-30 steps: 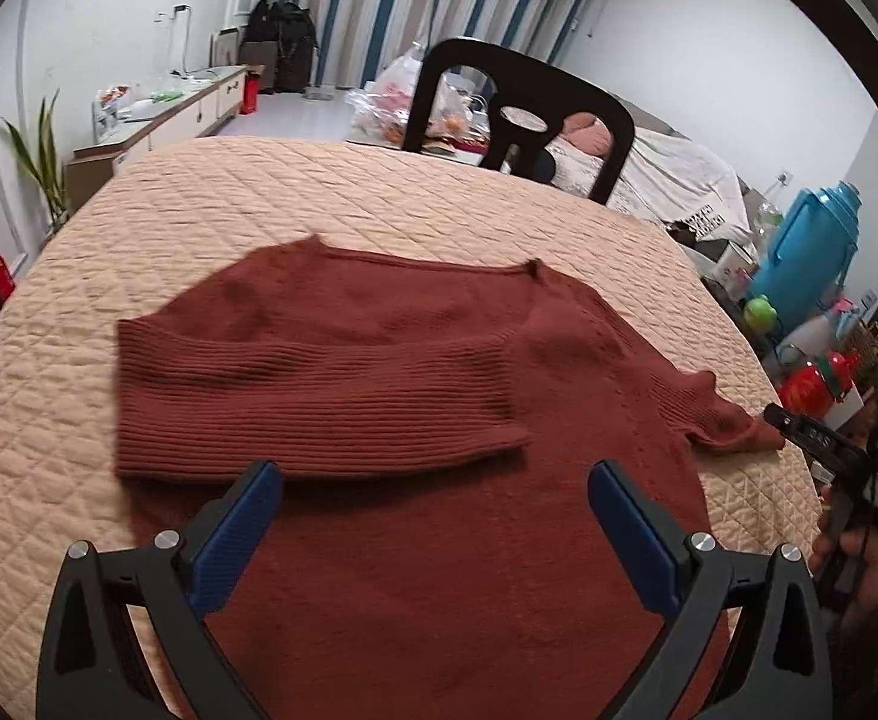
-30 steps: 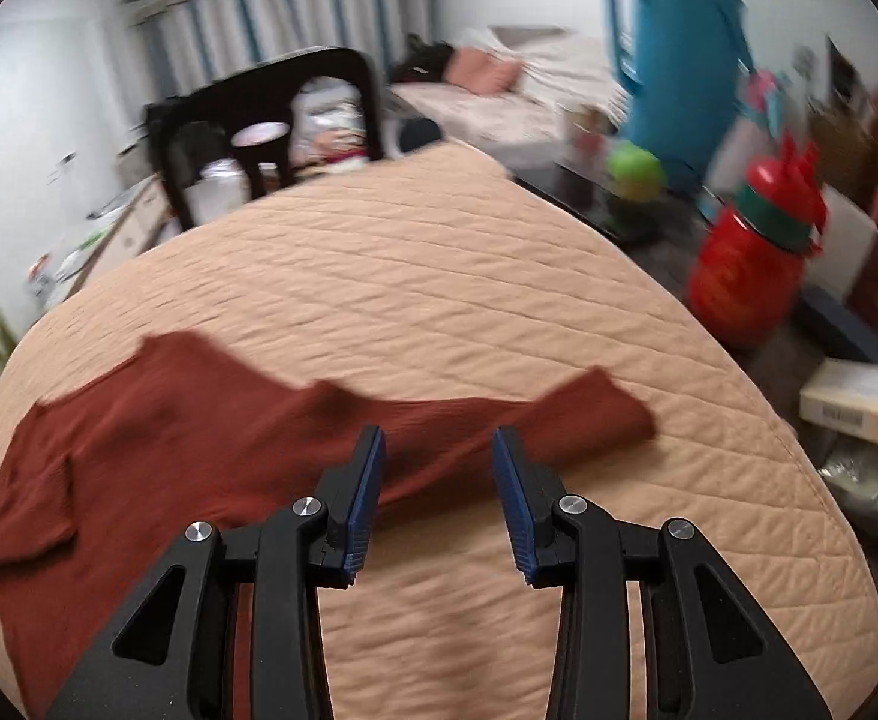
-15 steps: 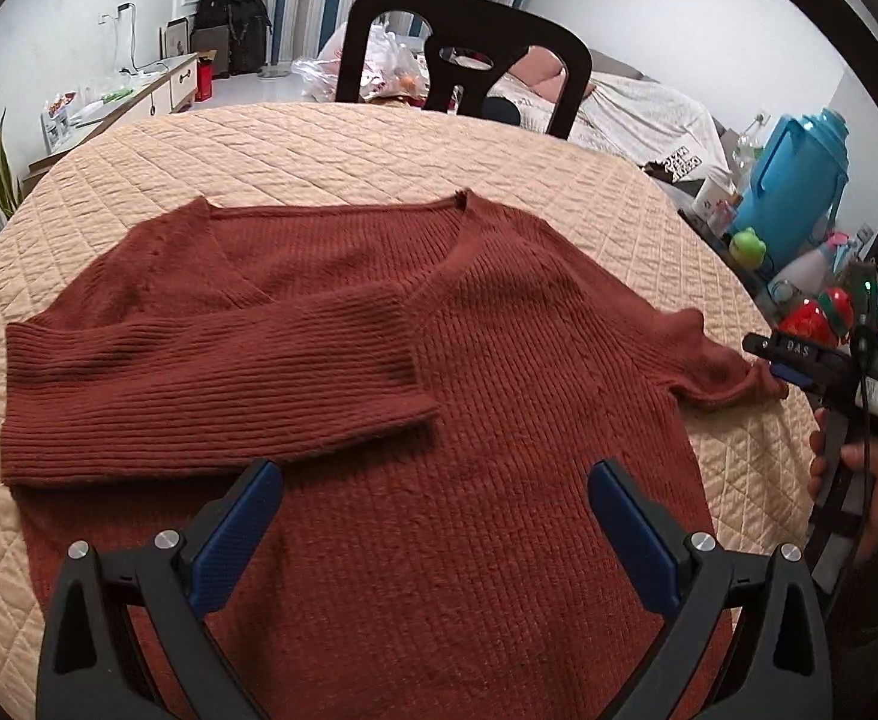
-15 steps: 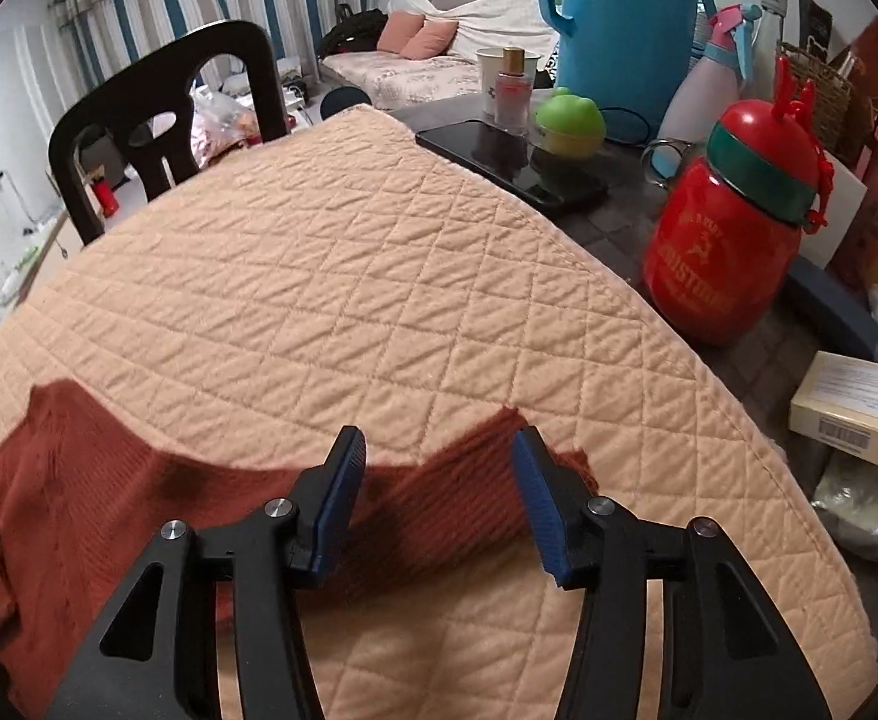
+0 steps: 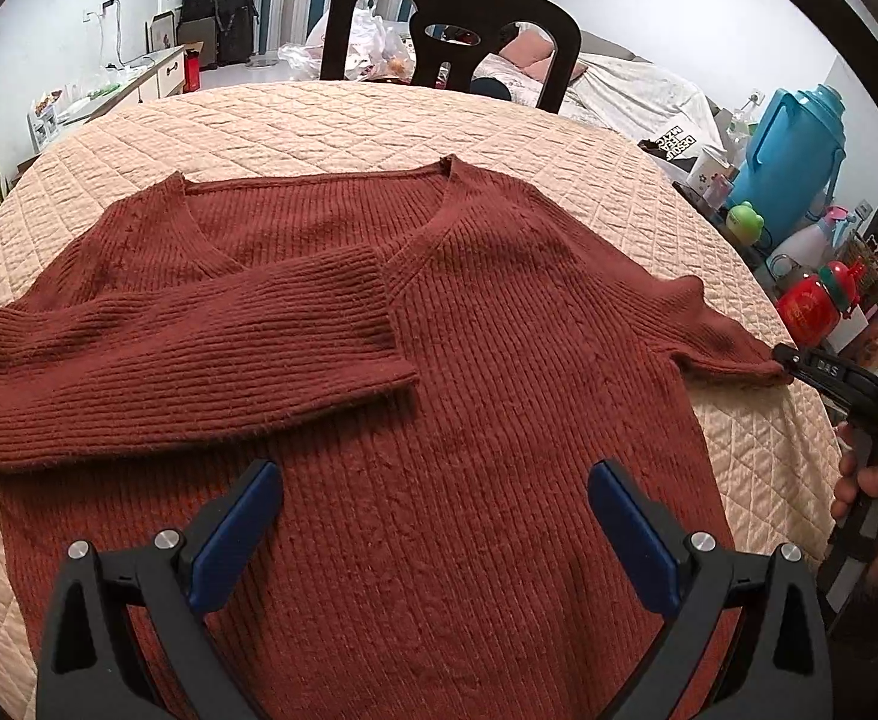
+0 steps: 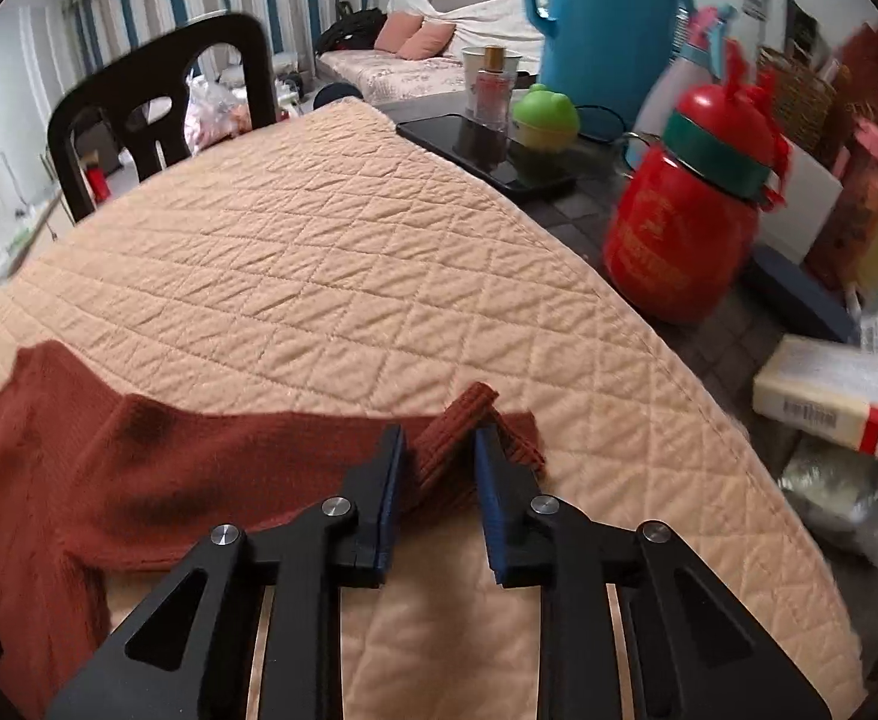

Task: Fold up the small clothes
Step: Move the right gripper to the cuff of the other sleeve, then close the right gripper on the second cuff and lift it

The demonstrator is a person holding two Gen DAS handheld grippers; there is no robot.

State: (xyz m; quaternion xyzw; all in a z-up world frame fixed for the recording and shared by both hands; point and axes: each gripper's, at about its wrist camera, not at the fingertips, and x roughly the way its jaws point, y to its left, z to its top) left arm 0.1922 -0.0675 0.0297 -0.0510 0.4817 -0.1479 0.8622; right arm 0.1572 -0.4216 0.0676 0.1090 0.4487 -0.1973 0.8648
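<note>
Sweater (image 5: 415,360) is a rust-red ribbed knit, lying flat on the peach quilted cover (image 5: 331,126) with its neckline on the far side from both grippers. One sleeve is already folded across the chest, sitting just ahead of the left gripper (image 5: 433,516) and a bit off toward its left jaw. That gripper hangs over the lower body of the knit with its blue pads spread wide and nothing caught between them.

Other sleeve runs straight out to the side, and its cuff (image 6: 457,438) sits right between the jaws of the right gripper (image 6: 436,474). Those jaws are closing, and the cuff is bunched up into a little peak between the blue pads. The pads look to be squeezing the ribbing from both sides.

Past the right jaw, off the edge of the cover, there's a red bottle (image 6: 685,216) with a green band, a blue jug (image 6: 607,30) behind it and a black phone (image 6: 487,150) lying flat. Black chair (image 5: 451,30) stands at the far side, straight ahead of the left jaws.
</note>
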